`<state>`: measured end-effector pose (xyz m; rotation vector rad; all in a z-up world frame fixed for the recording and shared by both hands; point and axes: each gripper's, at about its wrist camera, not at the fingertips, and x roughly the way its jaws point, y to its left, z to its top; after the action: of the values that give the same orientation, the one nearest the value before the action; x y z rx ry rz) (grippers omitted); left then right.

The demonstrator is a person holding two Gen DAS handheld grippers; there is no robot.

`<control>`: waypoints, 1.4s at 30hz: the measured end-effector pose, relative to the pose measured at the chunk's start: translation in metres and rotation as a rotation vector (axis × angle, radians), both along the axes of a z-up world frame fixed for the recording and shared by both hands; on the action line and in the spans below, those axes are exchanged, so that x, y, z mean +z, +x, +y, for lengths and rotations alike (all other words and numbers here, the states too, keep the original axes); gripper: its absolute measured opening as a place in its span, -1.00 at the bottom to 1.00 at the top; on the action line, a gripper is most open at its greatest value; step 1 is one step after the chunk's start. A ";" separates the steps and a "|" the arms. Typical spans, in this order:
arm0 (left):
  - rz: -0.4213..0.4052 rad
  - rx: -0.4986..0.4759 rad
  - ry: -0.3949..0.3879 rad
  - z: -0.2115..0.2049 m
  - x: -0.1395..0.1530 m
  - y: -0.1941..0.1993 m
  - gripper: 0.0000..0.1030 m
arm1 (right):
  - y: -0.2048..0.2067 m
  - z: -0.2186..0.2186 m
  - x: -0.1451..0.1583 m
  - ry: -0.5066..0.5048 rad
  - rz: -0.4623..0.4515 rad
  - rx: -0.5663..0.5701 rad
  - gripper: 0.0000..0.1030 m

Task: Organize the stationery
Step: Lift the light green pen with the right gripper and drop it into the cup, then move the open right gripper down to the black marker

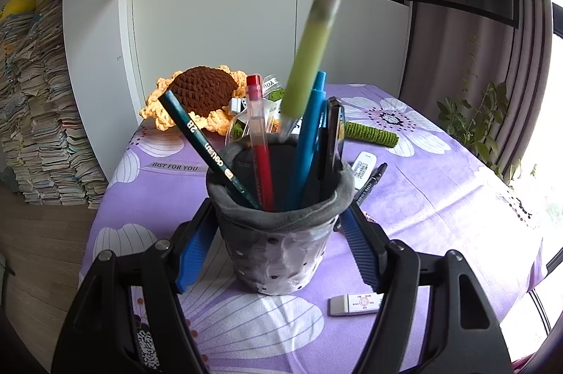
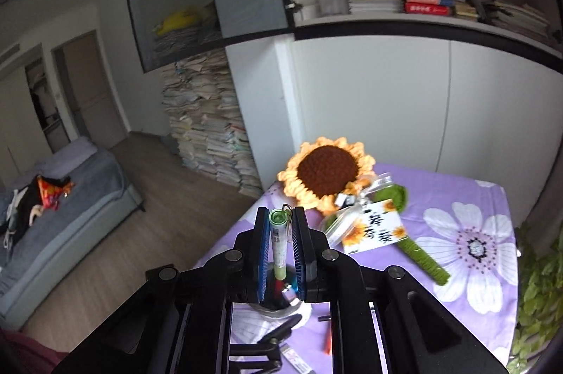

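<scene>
My left gripper (image 1: 276, 233) is shut on a grey fabric-lined pen holder (image 1: 278, 233) standing on the purple flowered tablecloth. The holder holds a dark green 2B pencil (image 1: 207, 149), a red pen (image 1: 260, 141), a blue pen (image 1: 306, 145) and a black pen (image 1: 332, 141). A green pen (image 1: 316, 32) comes down from above with its clear tip just inside the holder's rim. My right gripper (image 2: 281, 247) is shut on that green pen (image 2: 278, 240) and holds it upright over the holder, whose mouth shows dimly below the fingers.
A crocheted sunflower (image 1: 200, 96) with a green stem (image 1: 373, 133) lies at the table's far end. A white eraser (image 1: 355, 303) lies front right of the holder. A white correction tape (image 1: 364, 168) and a black marker (image 1: 373, 178) lie to its right. A plant (image 1: 475, 124) stands past the right edge.
</scene>
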<state>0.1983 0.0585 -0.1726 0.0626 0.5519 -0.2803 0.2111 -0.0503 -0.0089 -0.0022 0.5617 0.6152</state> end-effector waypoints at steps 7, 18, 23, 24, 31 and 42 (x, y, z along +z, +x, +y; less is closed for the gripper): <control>-0.001 0.001 0.002 0.000 0.000 0.000 0.36 | 0.014 0.024 -0.036 -0.109 0.061 -0.016 -0.74; 0.000 0.012 0.013 -0.004 0.002 -0.001 0.37 | 0.029 0.022 -0.069 -0.115 0.155 0.028 -0.74; 0.007 0.017 0.015 -0.004 0.002 0.001 0.37 | 0.020 -0.001 -0.058 -0.039 0.128 0.010 -0.73; 0.006 0.016 0.014 -0.004 0.002 0.001 0.37 | 0.018 -0.008 -0.056 -0.034 0.120 -0.008 -0.73; 0.003 0.016 0.000 -0.003 0.002 0.000 0.37 | 0.034 -0.053 -0.073 -0.055 0.221 -0.170 -0.73; 0.002 0.015 0.008 -0.004 0.000 0.003 0.37 | 0.075 -0.107 -0.149 -0.054 0.535 -0.369 -0.73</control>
<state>0.2013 0.0547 -0.1726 0.0663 0.5555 -0.2634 0.2862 -0.1577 -0.1580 0.2161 1.0682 0.2327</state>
